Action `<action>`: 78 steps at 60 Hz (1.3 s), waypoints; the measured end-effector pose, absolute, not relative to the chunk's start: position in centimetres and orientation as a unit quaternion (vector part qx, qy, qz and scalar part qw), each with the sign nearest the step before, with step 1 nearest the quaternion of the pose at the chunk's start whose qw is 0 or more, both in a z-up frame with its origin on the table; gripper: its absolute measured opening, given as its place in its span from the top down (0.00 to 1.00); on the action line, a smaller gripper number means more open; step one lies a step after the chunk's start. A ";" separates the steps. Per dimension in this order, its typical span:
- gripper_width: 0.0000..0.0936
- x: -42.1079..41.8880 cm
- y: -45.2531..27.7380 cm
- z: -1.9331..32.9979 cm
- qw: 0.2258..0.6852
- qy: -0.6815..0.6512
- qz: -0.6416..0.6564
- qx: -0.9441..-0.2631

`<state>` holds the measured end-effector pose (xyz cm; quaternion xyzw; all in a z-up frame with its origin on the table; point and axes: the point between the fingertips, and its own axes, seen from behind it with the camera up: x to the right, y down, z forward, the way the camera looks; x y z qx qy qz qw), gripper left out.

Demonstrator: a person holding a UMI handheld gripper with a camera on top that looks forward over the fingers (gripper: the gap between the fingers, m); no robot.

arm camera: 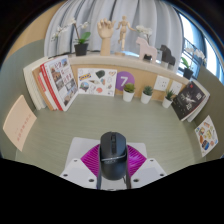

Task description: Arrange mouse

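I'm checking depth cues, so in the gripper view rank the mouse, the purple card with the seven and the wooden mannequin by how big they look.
1. mouse, between the gripper fingers; its nearness to the camera inflates it.
2. mannequin and purple card look about alike; both stand far back, so I won't rank them.

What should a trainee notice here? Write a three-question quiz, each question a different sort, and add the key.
1. True or false: a keyboard lies beside the mouse.
2. Where is the mouse? A. on the shelf at the back; B. between the fingers of the gripper; C. leaning on the books.
3. Fill in: the mouse is ___ in colour, and the finger pads on either side of it are magenta.

Key: 1 false; 2 B; 3 black.
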<state>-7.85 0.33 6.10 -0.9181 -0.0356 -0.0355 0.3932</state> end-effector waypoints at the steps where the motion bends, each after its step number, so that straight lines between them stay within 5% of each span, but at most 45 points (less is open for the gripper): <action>1: 0.65 -7.8 0.0 5.3 0.387 -0.036 -0.033 -0.921; 14: 0.64 -9.0 -2.5 -1.6 0.339 -0.040 0.006 -0.940; 30: 0.50 -8.8 -2.1 -1.5 0.347 -0.021 0.012 -0.938; 34: 0.36 -8.3 -2.3 -1.4 0.343 -0.026 -0.002 -0.939; 37: 0.16 -7.9 -2.6 -1.0 0.337 -0.039 -0.015 -0.941; 41: 0.07 -8.1 -2.8 0.2 0.341 -0.049 -0.005 -0.939; 66: 0.09 -3.5 -3.2 17.7 0.455 0.000 0.007 -0.890; 78: 0.09 -1.7 -4.5 21.0 0.474 -0.020 -0.012 -0.880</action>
